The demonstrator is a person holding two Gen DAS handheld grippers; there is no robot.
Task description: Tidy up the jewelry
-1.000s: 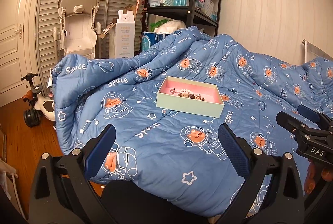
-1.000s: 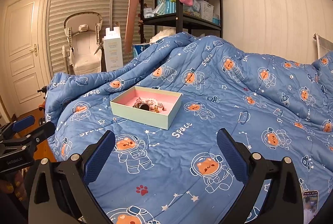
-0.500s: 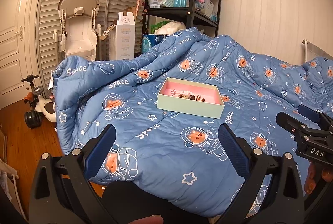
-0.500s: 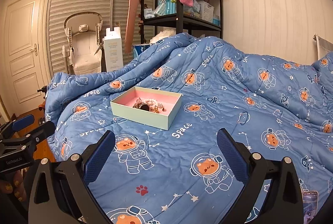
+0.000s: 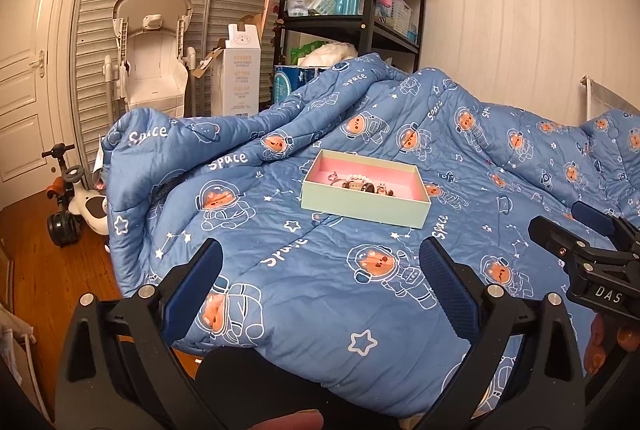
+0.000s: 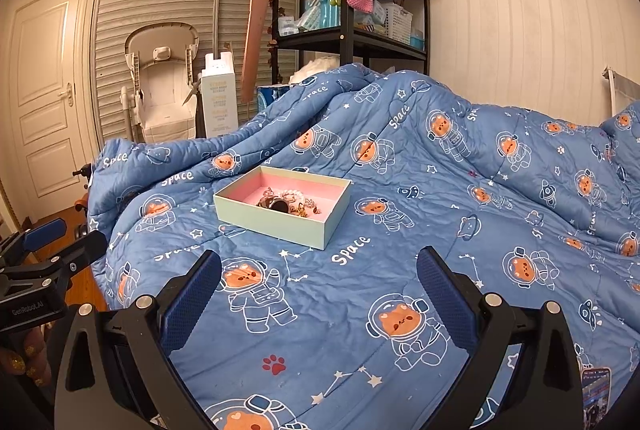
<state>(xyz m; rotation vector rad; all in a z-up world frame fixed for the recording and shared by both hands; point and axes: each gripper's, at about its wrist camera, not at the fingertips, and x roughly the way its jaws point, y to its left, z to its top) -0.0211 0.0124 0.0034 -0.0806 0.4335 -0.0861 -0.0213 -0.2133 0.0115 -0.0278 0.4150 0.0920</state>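
A shallow pale green box (image 5: 362,204) with a pink inside lies on the blue astronaut quilt (image 5: 320,270); it also shows in the right wrist view (image 6: 280,220). A small heap of jewelry (image 5: 362,185) lies in it, also seen in the right wrist view (image 6: 288,204). My left gripper (image 5: 320,294) is open and empty, held above the quilt's near edge, short of the box. My right gripper (image 6: 318,294) is open and empty, above the quilt, near side of the box. Each gripper shows at the edge of the other's view.
A black shelf rack (image 5: 360,26) with bottles and toys stands behind the bed. A white high chair (image 5: 154,58) and a tall white carton (image 5: 240,70) stand by the slatted closet doors. A ride-on toy (image 5: 76,202) sits on the wood floor at left.
Both grippers stay open and almost still; the left view has shifted very slightly. The box and jewelry have not moved.
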